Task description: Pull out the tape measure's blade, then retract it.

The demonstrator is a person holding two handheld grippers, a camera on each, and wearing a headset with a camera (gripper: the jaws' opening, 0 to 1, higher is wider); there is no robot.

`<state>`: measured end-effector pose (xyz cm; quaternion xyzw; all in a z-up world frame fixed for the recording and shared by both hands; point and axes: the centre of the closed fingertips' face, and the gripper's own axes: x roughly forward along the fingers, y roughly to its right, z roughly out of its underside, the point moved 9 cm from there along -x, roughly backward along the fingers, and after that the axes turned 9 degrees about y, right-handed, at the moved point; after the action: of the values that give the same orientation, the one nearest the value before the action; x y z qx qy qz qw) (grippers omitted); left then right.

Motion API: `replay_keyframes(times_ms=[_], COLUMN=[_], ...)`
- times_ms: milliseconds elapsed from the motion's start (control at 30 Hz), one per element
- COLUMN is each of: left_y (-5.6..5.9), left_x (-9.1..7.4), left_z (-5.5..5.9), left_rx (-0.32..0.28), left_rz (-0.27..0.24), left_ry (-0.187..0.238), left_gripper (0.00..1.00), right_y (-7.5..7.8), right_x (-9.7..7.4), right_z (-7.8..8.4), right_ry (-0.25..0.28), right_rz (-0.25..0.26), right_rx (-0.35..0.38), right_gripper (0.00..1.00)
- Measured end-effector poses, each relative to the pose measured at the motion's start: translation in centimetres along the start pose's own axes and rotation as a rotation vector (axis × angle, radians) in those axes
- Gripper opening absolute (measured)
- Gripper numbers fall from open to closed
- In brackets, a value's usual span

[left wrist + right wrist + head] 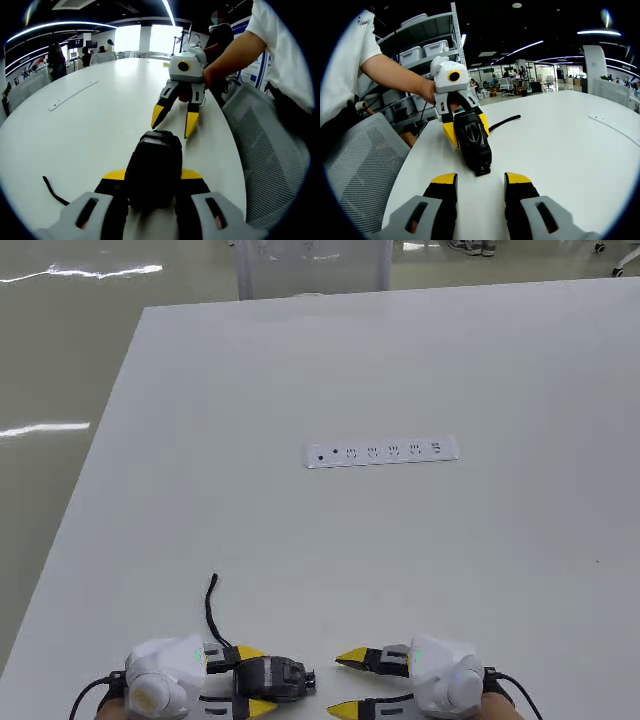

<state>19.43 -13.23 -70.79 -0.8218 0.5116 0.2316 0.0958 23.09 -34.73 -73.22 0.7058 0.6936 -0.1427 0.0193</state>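
A black tape measure [272,678] sits at the near edge of the white table [330,550], clamped between the yellow-tipped jaws of my left gripper [258,680]. In the left gripper view the case [154,170] is in that gripper [154,175]. Its black wrist strap [211,605] trails across the table. No blade shows outside the case. My right gripper [340,683] stands open a short way to the right, jaws facing the tape measure's front. In the right gripper view the open jaws [481,178] frame the case [474,140], apart from it.
A white power strip [382,451] lies flat mid-table. The table's left edge [95,470] drops to a green floor. A grey mesh chair [270,150] stands close behind the near edge. People and desks are in the background.
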Motion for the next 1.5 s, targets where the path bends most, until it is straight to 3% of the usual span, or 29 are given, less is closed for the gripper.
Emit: replay_keyframes(times_ms=[1500], left_y=[-0.1], left_x=[0.0], left_z=[0.0], left_rx=[-0.002], left_rz=[0.008], left_ry=[-0.009], left_gripper=[0.32], right_y=[0.7], right_x=[3.0], right_z=[0.7], right_ry=[-0.05], right_rz=[-0.081], right_rx=[-0.072], right_gripper=[0.24])
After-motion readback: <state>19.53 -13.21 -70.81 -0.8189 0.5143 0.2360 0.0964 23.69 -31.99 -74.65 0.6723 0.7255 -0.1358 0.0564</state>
